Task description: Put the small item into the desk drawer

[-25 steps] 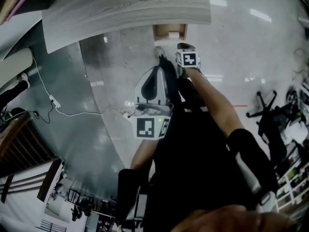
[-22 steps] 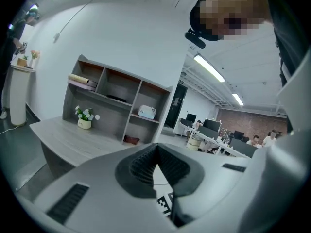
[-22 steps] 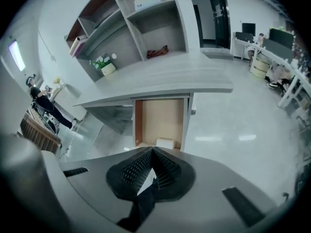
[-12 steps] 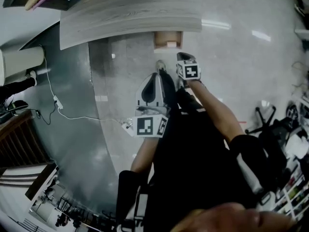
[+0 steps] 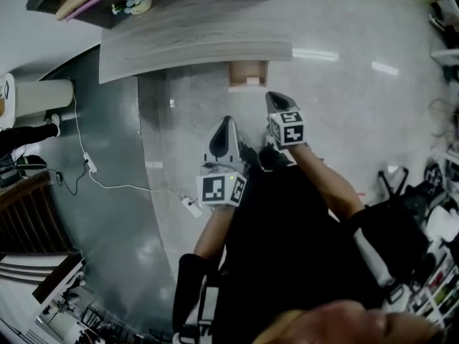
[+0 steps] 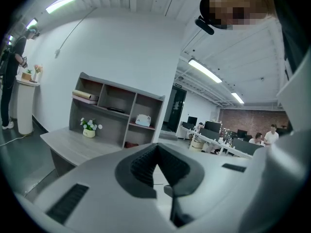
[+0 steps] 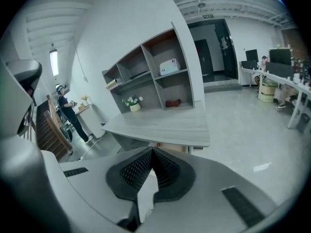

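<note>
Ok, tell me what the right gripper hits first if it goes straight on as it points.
Most likely the front edge of the grey desk, or the drawer just under it: the right gripper, jaws together, aims there with nothing between. Depth is unclear, so I can't tell which.

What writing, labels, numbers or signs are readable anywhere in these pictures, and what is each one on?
No text here can be read.
Green sign above the doorway: too small to read.
White box in the shelf unit: any print is too blurred to read.
Marker cubes: black-and-white square patterns, no letters or numbers.
</note>
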Tool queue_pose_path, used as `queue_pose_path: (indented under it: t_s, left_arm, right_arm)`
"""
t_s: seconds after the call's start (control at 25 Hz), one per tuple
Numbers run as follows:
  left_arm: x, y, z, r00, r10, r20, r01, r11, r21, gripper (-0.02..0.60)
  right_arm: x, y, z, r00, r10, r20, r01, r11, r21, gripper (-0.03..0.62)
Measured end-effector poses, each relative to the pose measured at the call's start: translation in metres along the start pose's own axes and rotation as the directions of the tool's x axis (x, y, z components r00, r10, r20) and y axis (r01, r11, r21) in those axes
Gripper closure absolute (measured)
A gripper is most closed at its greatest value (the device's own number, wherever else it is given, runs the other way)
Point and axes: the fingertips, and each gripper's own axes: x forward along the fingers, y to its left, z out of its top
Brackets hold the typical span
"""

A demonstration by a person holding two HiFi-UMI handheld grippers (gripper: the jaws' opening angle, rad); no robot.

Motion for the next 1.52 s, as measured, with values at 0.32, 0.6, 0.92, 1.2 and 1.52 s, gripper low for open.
queue_pose_path:
  t_s: [0.32,0.6,0.92,1.2,1.52]
  left_arm:
    - [-0.011,0.008,0.017,0.999,-0.033,0.023,0.032,0.999,0.026,0.583]
    - [-0.021,0.012,0.030,0.997,-0.065,0.047,0.063,0.997,0.042,0.583]
    - [-0.027,0.023,0.031,0.996,-0.075,0.057,0.072,0.996,0.048,0.583]
    - [-0.028,0.029,0.031,0.996,-0.067,0.064,0.065,0.997,0.032,0.583]
    - [-0.028,0.032,0.034,0.995,-0.070,0.074,0.068,0.997,0.024,0.583]
  right_arm:
    - [-0.076,0.036,0.045,0.988,0.045,0.147,-0.039,0.998,-0.048,0.594]
    - [-0.128,0.079,0.069,0.968,0.091,0.233,-0.075,0.994,-0.074,0.594]
    - [-0.136,0.100,0.070,0.962,0.090,0.258,-0.077,0.995,-0.062,0.594]
    - [-0.134,0.105,0.069,0.959,0.093,0.269,-0.077,0.995,-0.069,0.595]
    - [-0.133,0.108,0.069,0.961,0.091,0.261,-0.076,0.995,-0.067,0.595]
